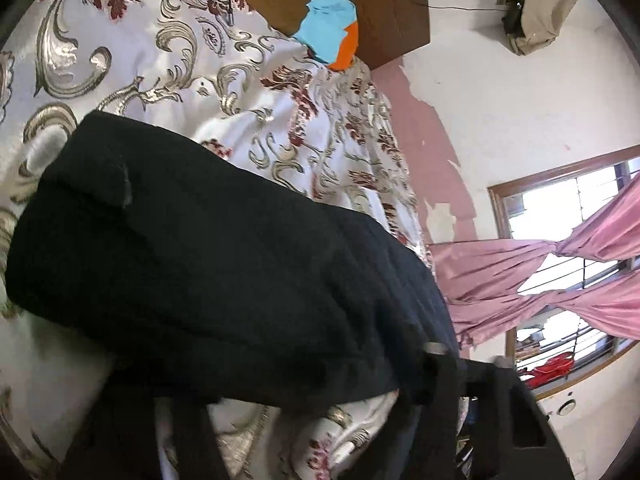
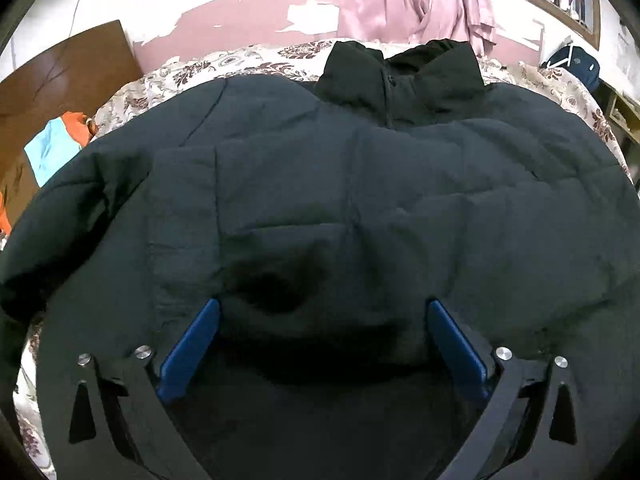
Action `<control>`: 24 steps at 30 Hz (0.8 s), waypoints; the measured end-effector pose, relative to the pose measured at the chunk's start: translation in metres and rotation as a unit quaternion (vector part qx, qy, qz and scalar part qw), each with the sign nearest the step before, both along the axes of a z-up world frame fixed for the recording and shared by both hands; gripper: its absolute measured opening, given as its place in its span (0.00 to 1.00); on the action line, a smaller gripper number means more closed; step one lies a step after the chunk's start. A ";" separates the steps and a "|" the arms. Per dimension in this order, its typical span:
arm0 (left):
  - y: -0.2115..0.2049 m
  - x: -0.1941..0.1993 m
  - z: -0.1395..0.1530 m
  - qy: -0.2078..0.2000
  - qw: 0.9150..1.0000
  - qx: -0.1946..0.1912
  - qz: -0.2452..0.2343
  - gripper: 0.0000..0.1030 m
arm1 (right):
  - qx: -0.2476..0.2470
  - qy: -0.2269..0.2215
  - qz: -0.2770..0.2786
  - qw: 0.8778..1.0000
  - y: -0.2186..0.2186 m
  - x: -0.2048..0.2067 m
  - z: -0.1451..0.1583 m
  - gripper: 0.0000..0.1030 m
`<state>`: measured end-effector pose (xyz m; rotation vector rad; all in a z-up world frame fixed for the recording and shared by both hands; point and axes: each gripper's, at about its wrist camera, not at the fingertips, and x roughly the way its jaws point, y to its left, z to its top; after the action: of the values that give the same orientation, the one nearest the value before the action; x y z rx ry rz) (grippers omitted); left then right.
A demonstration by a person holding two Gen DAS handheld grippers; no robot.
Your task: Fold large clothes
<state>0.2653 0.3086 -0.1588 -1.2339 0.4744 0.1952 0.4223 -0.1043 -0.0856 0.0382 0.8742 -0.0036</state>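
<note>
right gripper [image 2: 323, 332] gapes over black jacket [image 2: 360, 184].

text: none readable | labels/brands: none – black jacket [image 2: 320, 200] plain in both views | numbers/signs: none – bedspread [image 1: 180, 80], upper left, bears only a floral pattern

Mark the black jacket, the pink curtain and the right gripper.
black jacket [image 2: 400, 184]: right wrist view, chest panel.
pink curtain [image 1: 500, 276]: left wrist view, gathered folds.
right gripper [image 2: 324, 312]: right wrist view, between blue fingers.
</note>
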 end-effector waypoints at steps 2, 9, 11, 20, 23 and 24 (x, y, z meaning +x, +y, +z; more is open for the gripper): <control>0.007 -0.001 -0.001 0.006 1.000 0.007 0.007 0.26 | 0.002 -0.006 0.001 1.000 0.000 -0.003 -0.002 0.99; 0.009 -0.008 0.024 -0.012 0.997 0.073 0.025 0.12 | 0.016 -0.018 0.003 1.000 -0.005 -0.007 -0.008 0.99; 0.004 -0.010 0.046 -0.025 0.994 0.107 0.022 0.11 | 0.036 -0.013 0.005 0.999 -0.010 -0.006 -0.008 0.99; -0.057 0.000 0.178 -0.088 0.947 0.303 -0.057 0.10 | 0.138 0.016 0.042 0.989 -0.041 -0.039 0.018 0.99; -0.090 0.011 0.210 -0.111 0.930 0.336 -0.097 0.10 | 0.150 0.008 0.063 0.987 -0.058 -0.055 0.035 0.99; -0.104 0.016 0.221 -0.118 0.922 0.349 -0.118 0.10 | 0.152 0.006 0.071 0.986 -0.066 -0.060 0.042 0.99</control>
<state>0.2812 0.2043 0.0622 -0.4837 0.2961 0.0004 0.3625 -0.1700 -0.0440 0.2622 0.8811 0.2640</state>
